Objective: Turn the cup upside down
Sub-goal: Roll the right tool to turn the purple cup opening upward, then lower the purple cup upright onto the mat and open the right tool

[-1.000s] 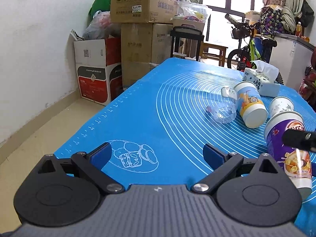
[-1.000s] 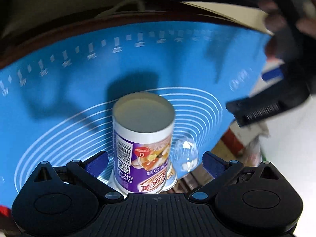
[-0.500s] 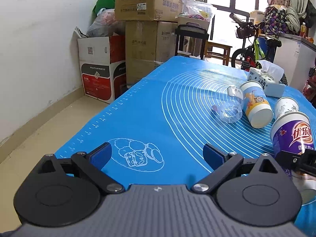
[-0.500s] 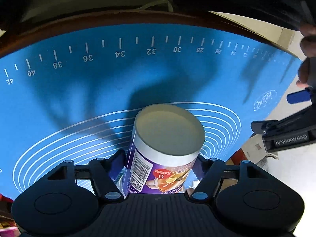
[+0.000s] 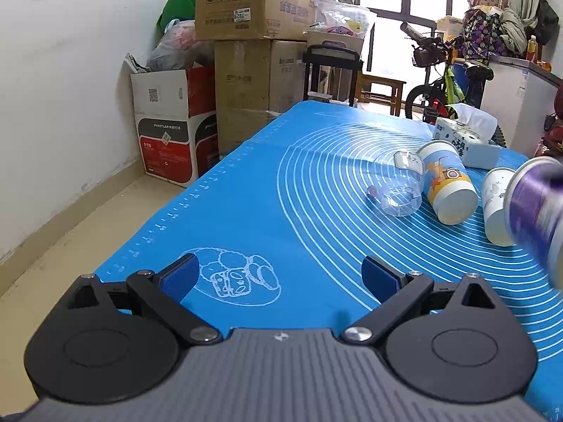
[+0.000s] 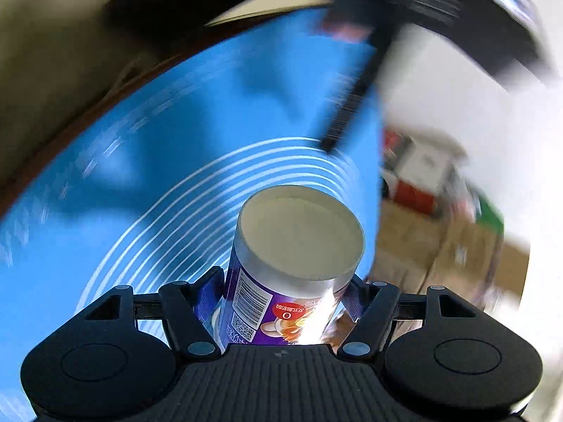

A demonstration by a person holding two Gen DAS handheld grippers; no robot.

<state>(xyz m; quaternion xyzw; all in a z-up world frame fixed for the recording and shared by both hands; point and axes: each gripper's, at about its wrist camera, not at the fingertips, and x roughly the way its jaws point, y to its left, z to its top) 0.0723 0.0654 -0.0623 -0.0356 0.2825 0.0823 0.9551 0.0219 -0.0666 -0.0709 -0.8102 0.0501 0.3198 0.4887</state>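
Note:
My right gripper point(image 6: 281, 299) is shut on the purple paper cup point(image 6: 292, 267), its flat base facing the camera, held tilted above the blue mat point(image 6: 140, 176). The background there is motion-blurred. In the left wrist view the same purple cup point(image 5: 535, 211) shows blurred at the right edge, off the mat. My left gripper point(image 5: 281, 274) is open and empty, low over the near part of the mat point(image 5: 264, 211).
A clear plastic cup point(image 5: 399, 193), a blue-and-white paper cup point(image 5: 448, 186) and a white paper cup point(image 5: 498, 207) lie on the mat at the right. A tissue pack point(image 5: 468, 140) sits behind them. Cardboard boxes point(image 5: 246, 35) and a bicycle point(image 5: 443, 84) stand beyond the table.
My right gripper closed on the purple cup, lifted it off the mat and is swinging it round. The left gripper has stayed nearly still.

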